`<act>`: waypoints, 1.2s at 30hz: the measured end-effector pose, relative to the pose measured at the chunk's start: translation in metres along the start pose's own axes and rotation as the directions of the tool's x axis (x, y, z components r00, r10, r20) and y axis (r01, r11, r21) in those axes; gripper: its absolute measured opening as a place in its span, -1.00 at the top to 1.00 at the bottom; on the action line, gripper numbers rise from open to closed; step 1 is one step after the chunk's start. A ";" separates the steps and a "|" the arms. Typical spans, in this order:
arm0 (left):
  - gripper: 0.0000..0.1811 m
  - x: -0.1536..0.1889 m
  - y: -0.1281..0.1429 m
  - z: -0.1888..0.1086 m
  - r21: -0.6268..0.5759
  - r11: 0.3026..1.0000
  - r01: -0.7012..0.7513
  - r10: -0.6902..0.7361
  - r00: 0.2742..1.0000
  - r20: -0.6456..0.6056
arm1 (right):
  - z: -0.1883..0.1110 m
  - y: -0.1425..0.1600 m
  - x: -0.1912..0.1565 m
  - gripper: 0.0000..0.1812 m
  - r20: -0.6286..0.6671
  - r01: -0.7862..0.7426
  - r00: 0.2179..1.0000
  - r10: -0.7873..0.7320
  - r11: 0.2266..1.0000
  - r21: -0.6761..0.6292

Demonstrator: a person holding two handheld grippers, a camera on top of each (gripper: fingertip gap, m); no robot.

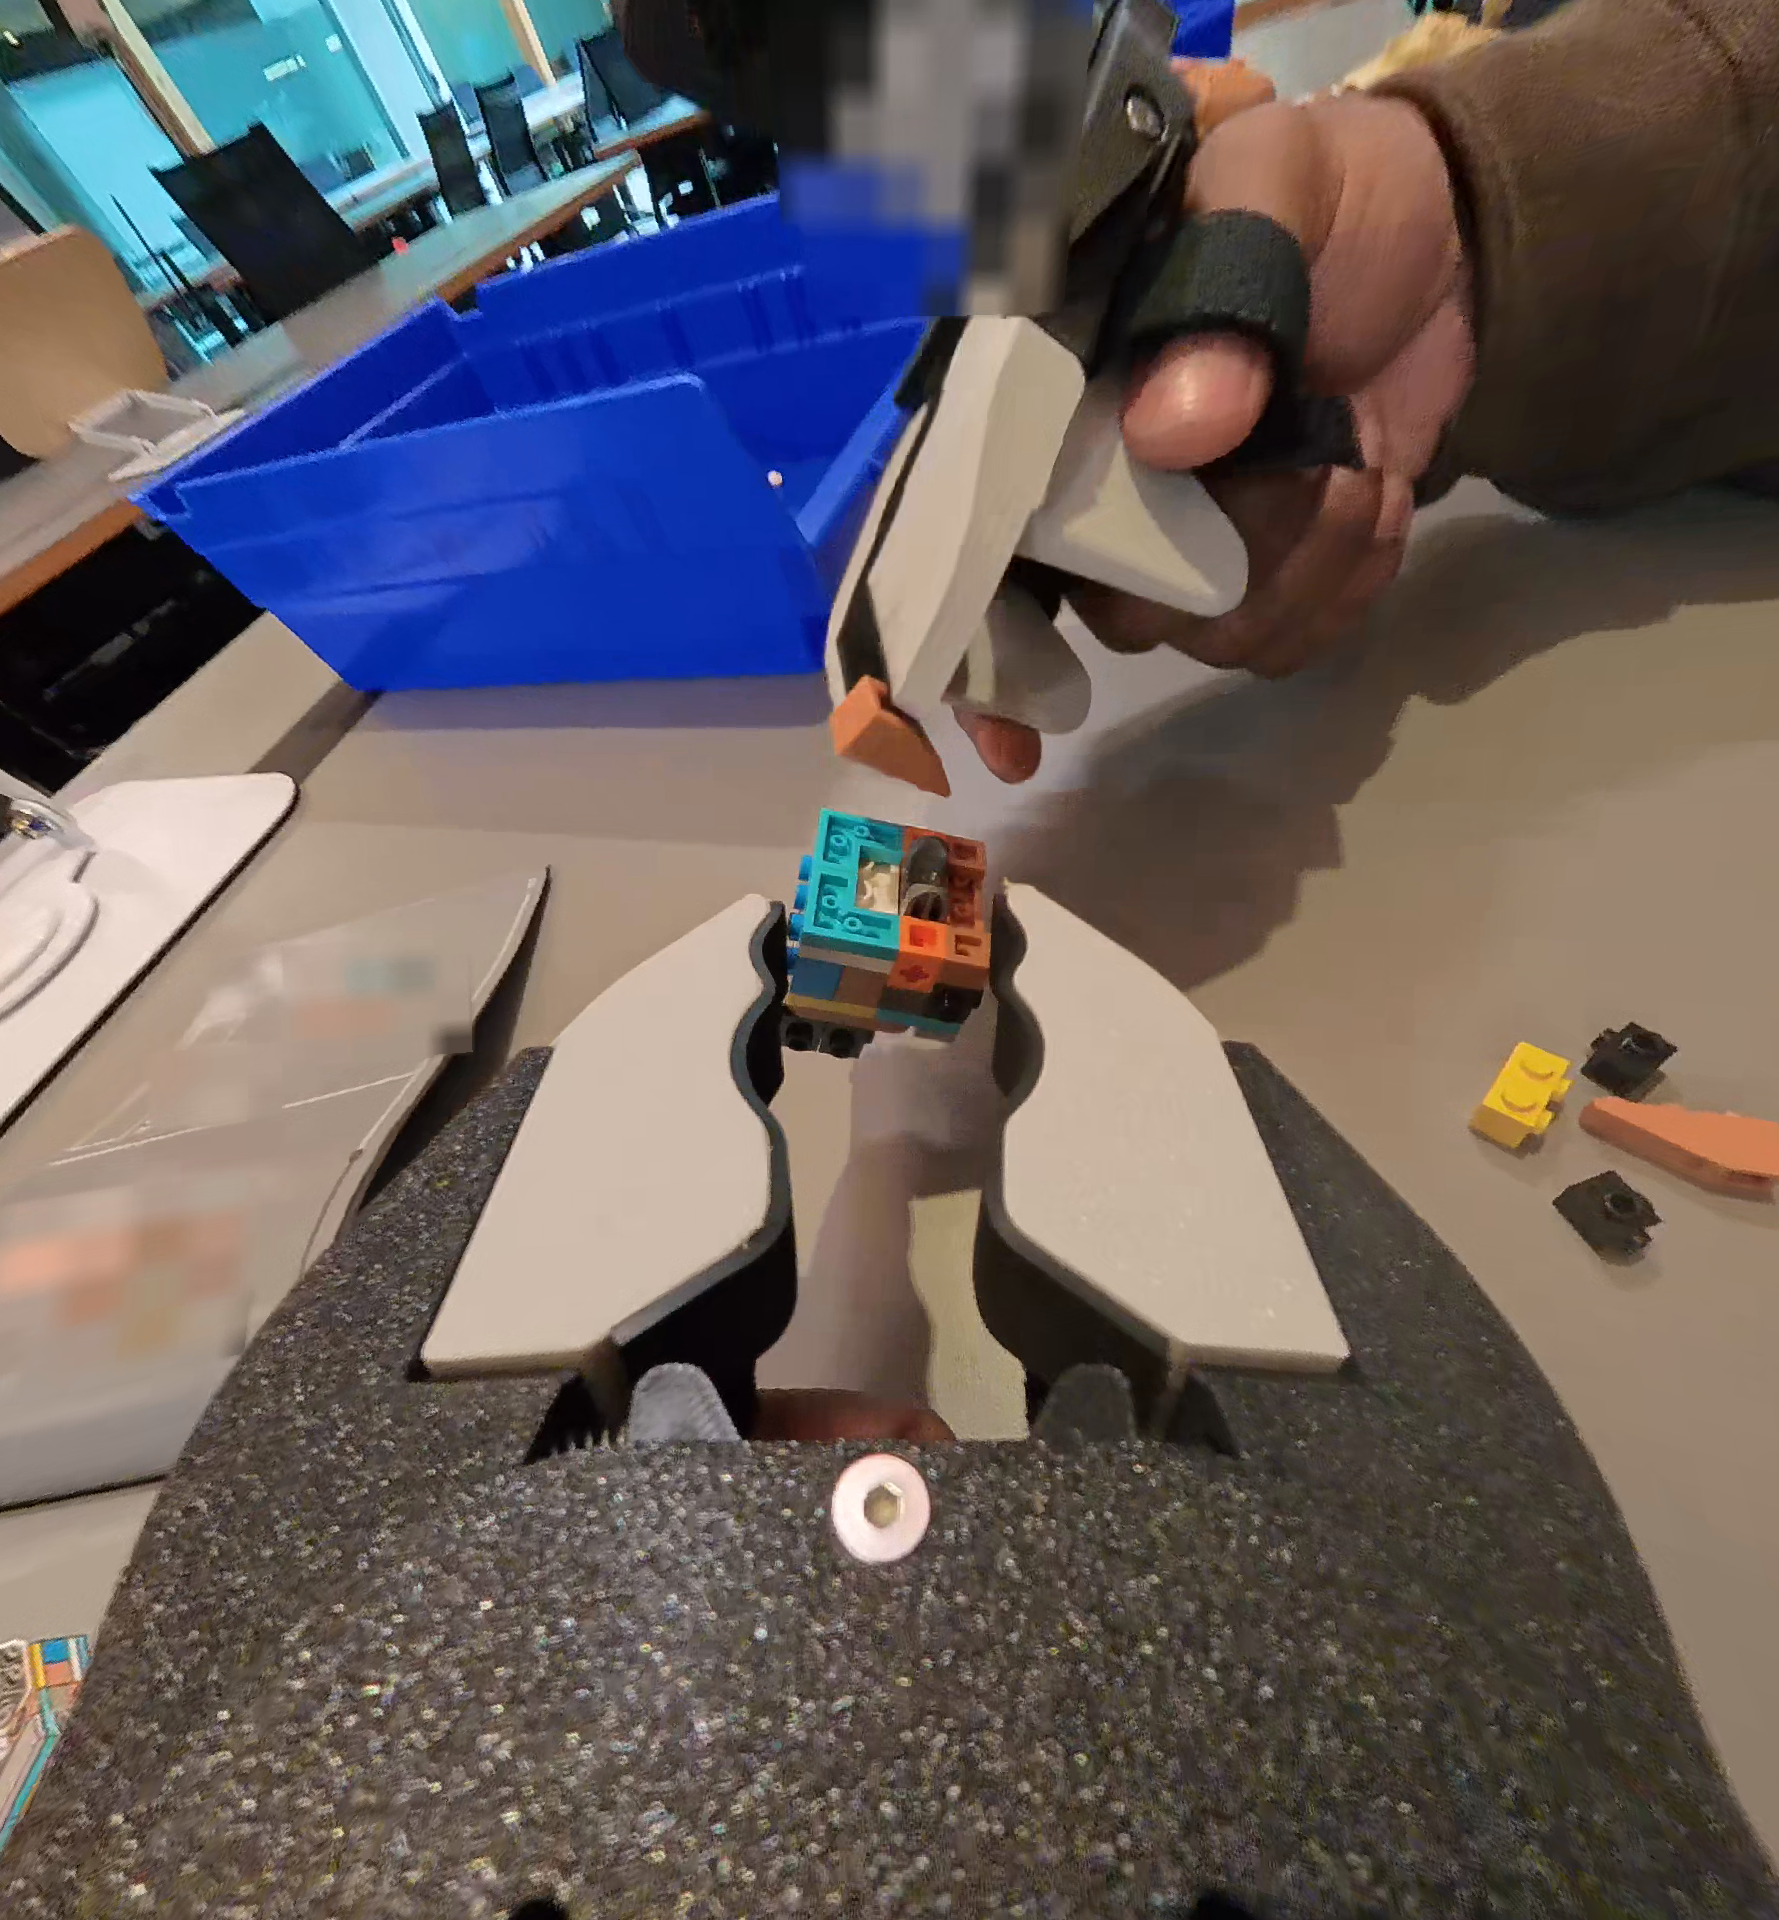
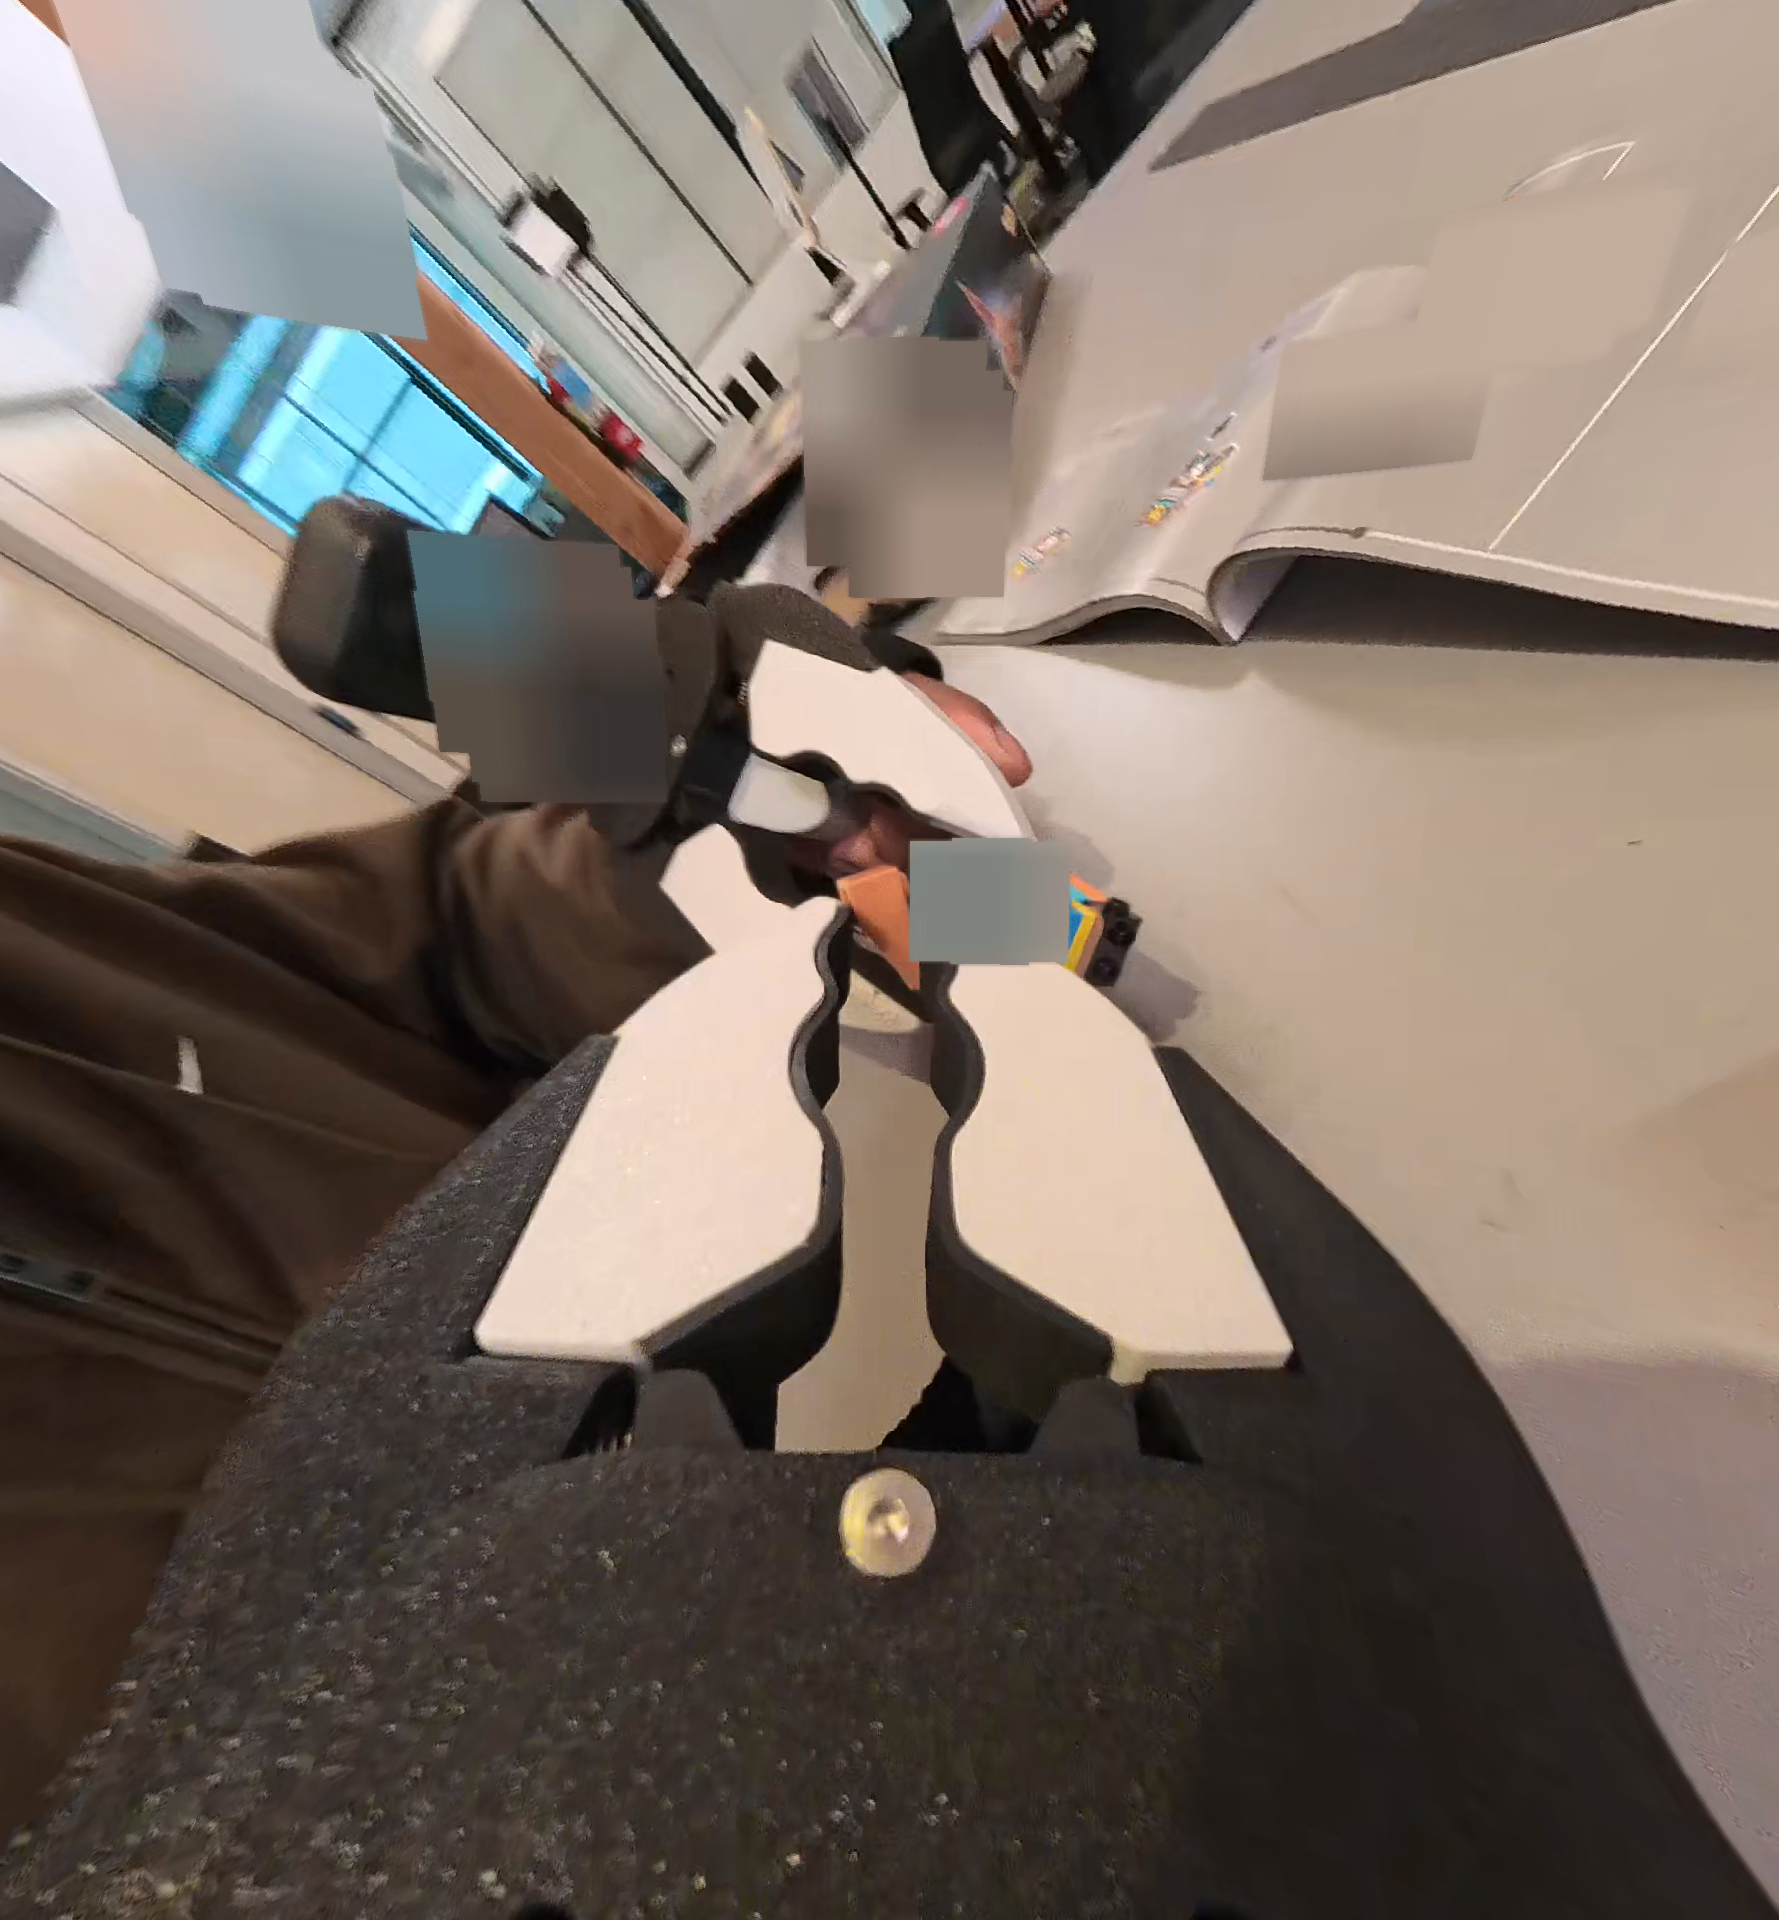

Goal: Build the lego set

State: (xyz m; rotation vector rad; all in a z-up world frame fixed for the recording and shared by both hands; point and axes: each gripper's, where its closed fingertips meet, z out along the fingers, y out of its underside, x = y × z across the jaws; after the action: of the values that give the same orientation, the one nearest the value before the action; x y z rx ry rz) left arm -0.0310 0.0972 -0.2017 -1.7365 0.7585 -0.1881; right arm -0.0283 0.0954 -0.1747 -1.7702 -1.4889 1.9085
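Between the left tongs (image 1: 890, 951), clamped on its sides above the grey table (image 1: 1487, 831), sits the partly built lego block (image 1: 890, 925), while at its 12 o'clock the right tongs (image 1: 880, 717) grip an orange wedge piece (image 1: 885, 738).
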 end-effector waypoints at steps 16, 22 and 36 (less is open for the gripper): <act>0.59 -0.009 -0.018 -0.007 0.137 0.990 0.035 -0.043 0.998 0.054 | -0.003 -0.008 0.002 0.87 0.013 -0.115 0.993 0.114 0.991 0.065; 0.59 -0.010 -0.018 -0.007 0.133 0.991 0.033 -0.042 0.997 0.063 | -0.003 -0.007 0.007 0.86 -0.016 -0.133 0.991 0.135 0.988 0.076; 0.59 -0.011 -0.021 -0.008 0.163 0.986 0.031 -0.043 0.997 0.070 | -0.001 -0.006 0.007 0.85 -0.027 -0.163 0.986 0.166 0.983 0.090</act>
State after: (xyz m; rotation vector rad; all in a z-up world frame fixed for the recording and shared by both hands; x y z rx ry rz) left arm -0.0352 0.0994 -0.1768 -1.5955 0.6397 -0.2043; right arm -0.0320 0.1037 -0.1749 -1.9303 -1.2625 1.9738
